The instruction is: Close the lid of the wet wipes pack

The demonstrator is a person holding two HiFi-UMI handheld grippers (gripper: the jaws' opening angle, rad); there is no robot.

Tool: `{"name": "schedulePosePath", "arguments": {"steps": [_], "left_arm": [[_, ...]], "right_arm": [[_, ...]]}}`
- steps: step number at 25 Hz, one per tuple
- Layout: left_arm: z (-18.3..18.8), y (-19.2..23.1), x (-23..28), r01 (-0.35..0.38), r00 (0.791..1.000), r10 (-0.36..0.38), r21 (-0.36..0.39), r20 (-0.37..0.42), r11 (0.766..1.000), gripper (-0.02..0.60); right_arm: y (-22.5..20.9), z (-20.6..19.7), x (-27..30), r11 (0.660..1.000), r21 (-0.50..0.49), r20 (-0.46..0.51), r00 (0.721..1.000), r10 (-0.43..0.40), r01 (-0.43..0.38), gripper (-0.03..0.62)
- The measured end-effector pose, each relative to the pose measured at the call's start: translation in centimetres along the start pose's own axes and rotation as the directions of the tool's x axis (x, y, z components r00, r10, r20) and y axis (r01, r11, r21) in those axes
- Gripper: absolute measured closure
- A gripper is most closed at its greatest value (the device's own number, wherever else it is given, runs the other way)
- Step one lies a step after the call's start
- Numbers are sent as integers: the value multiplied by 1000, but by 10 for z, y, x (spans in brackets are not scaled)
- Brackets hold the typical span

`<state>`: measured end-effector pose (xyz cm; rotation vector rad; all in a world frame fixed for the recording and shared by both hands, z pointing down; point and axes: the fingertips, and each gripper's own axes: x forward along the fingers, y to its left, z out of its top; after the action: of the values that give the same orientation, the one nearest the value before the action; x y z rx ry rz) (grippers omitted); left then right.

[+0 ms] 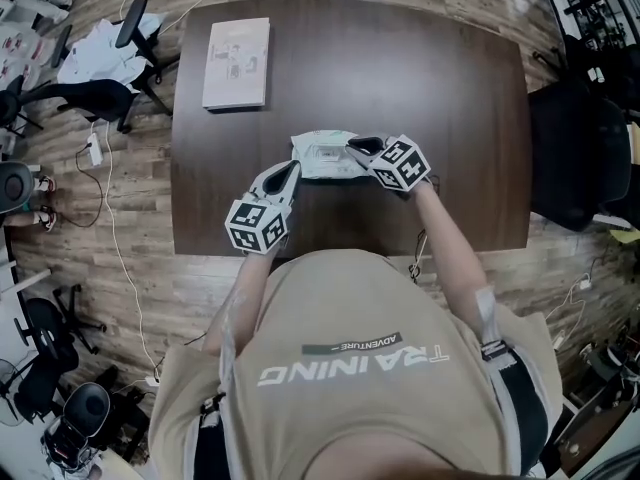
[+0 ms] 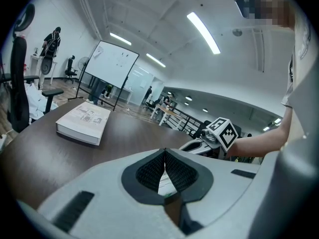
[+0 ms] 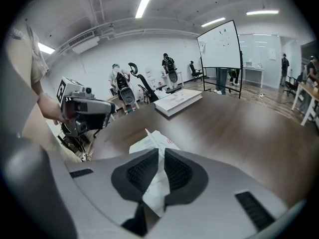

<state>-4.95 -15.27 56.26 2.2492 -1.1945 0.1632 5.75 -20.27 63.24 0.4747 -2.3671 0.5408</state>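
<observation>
The wet wipes pack (image 1: 322, 155), white with pale green print, lies flat at the middle of the dark table (image 1: 430, 88). My right gripper (image 1: 358, 148) is at the pack's right end. In the right gripper view the jaws (image 3: 160, 153) are shut on the pack's (image 3: 149, 142) thin end seam, which runs up between the pads. My left gripper (image 1: 290, 171) sits at the pack's near left corner. Its tips (image 2: 164, 153) touch each other, and a sliver of the pack (image 2: 164, 182) shows in the gap behind them. The lid's state is too small to tell.
A closed white book (image 1: 237, 63) lies at the table's far left corner. A black office chair (image 1: 585, 148) stands off the right edge, and more chairs (image 1: 110, 88) and cables crowd the floor to the left. The person's torso fills the near side.
</observation>
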Motion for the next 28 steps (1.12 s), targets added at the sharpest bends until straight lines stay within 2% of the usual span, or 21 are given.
{"name": "schedulePosePath", "arguments": {"steps": [28], "left_arm": [[-8,10,-8,3,1000,-3,-23,-20,1000,571]], "right_arm": [[14,-54,20,997,75,-116,993,10,-2,568]]}}
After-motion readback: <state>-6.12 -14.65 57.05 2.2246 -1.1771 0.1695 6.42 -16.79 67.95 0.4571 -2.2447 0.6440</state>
